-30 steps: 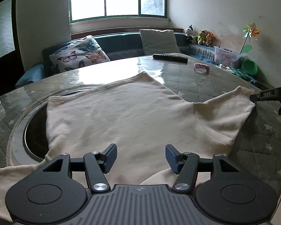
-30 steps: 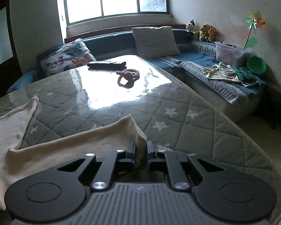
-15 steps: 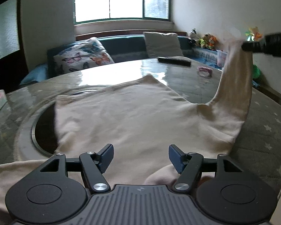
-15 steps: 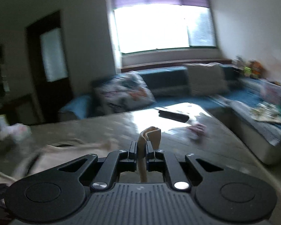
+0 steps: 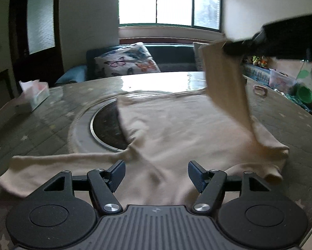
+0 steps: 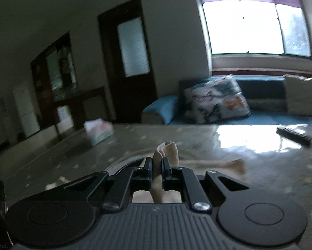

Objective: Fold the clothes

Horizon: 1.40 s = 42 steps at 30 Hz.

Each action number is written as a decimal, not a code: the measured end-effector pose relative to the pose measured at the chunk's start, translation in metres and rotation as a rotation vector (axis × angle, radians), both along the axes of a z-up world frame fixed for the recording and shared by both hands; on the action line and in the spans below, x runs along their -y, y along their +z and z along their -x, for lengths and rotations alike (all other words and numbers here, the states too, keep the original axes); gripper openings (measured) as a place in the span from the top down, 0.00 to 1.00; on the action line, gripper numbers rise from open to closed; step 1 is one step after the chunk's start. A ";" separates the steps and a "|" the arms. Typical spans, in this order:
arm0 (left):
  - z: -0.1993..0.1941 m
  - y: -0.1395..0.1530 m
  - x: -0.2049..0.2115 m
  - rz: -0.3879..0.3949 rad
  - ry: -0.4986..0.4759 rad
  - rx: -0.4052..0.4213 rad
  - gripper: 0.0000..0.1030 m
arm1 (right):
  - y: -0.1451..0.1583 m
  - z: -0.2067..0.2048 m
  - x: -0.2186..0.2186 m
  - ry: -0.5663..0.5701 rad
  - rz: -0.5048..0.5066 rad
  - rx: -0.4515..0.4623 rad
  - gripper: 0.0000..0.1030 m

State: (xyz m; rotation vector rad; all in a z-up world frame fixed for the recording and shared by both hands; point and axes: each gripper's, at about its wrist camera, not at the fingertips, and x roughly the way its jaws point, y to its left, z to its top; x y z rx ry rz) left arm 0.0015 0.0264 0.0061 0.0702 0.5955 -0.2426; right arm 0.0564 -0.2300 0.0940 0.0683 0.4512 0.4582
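A cream long-sleeved top [image 5: 176,129] lies spread on the round quilted table [image 5: 41,125]. My left gripper [image 5: 156,174] is open and empty, hovering low over the top's near edge. My right gripper [image 6: 157,166] is shut on the cuff of the right sleeve [image 6: 166,149]. In the left wrist view the right gripper [image 5: 237,48] holds that sleeve [image 5: 224,79] up in the air, above the garment's body. The other sleeve [image 5: 58,160] lies flat to the left.
A tissue box [image 5: 36,94] stands at the table's far left. A round inset hob [image 5: 108,125] sits partly under the top. A pink item [image 5: 260,89] and a remote [image 6: 294,135] lie at the far right. A sofa with cushions [image 5: 126,62] is behind.
My right gripper has lifted the right sleeve off the table and carried it up and to the left over the garment. The left gripper stayed open, turning leftward.
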 end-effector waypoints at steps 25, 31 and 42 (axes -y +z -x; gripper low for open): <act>-0.017 -0.008 0.001 0.017 0.036 -0.032 0.18 | -0.084 0.015 0.063 -0.090 0.170 -0.235 0.70; -0.028 -0.012 0.004 0.011 0.056 -0.048 0.16 | -0.073 -0.002 0.057 -0.087 0.167 -0.182 0.64; -0.030 -0.016 -0.012 0.007 0.103 -0.055 0.14 | -0.083 -0.022 0.037 -0.060 0.204 -0.201 0.58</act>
